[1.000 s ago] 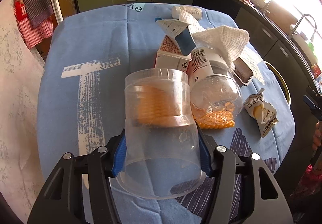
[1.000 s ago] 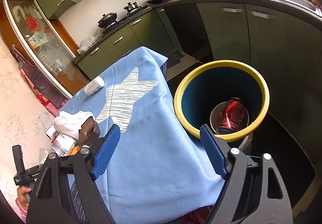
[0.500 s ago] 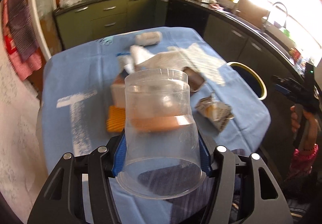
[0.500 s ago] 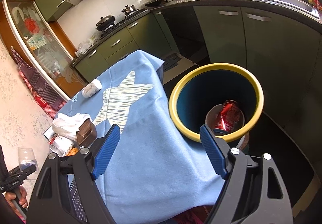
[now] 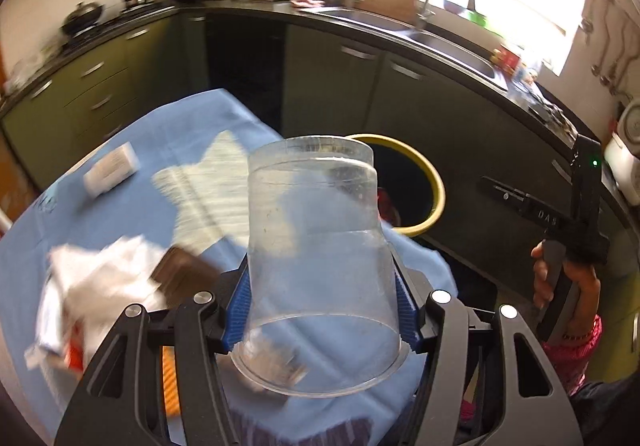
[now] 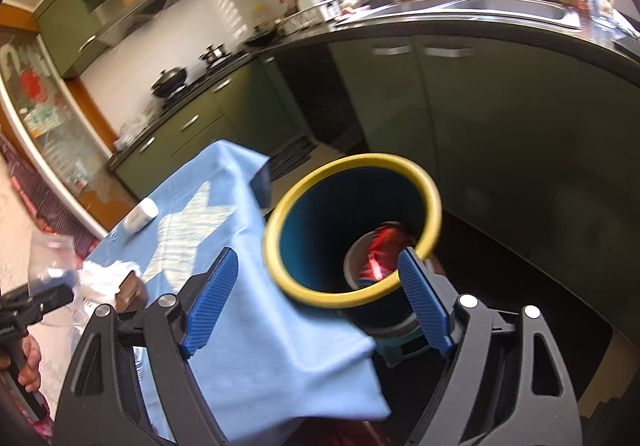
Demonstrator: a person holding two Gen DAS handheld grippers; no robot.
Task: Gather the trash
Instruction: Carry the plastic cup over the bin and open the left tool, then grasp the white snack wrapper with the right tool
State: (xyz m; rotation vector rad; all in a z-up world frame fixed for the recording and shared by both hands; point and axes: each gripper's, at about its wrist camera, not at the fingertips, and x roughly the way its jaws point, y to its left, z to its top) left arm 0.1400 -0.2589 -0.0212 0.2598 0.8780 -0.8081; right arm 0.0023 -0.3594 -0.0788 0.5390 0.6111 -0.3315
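My left gripper (image 5: 320,304) is shut on a clear plastic cup (image 5: 316,230) and holds it in the air above the blue-clothed table (image 5: 168,149). The cup points toward the yellow-rimmed blue bin (image 5: 434,189), which stands off the table's right side. In the right wrist view the bin (image 6: 428,191) is just ahead and holds a crushed red can (image 6: 380,250). My right gripper (image 6: 316,304) is open and empty, above the table's edge near the bin. The left gripper and cup show blurred at that view's left edge (image 6: 52,262).
On the table lie a white paper towel (image 5: 108,274), a brown box (image 5: 180,274), a white bottle (image 5: 112,167) and cartons at the left. Dark green kitchen cabinets (image 6: 500,125) and a sink counter curve behind the bin.
My left gripper has lifted the cup off the table and swung right, from facing the trash pile to facing the bin. The right gripper has moved a little closer to the bin.
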